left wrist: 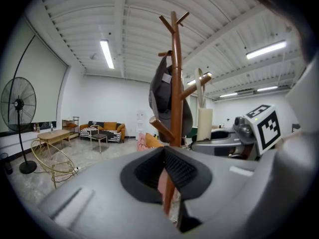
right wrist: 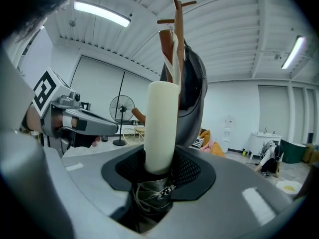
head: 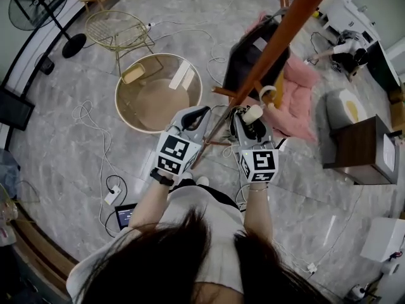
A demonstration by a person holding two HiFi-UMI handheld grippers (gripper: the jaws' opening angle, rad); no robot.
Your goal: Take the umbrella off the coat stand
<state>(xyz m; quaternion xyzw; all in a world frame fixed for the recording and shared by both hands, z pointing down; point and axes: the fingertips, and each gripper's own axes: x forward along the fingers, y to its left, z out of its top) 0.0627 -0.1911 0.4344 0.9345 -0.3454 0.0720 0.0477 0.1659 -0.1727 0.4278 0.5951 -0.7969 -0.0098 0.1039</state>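
Observation:
The brown coat stand slants through the head view, its pole passing between my two grippers. My right gripper is shut on the umbrella's cream handle. The dark folded canopy shows below the pads. The handle's cream strap runs up to a peg near the stand's top. My left gripper sits just left of the pole. Its jaws stand a little apart with nothing held, and the pole shows through the gap, farther off.
A black bag hangs on the stand. Pink cloth lies on the floor behind it. A round glass table, a wire chair and a standing fan are to the left, a wooden cabinet to the right. Cables cross the floor.

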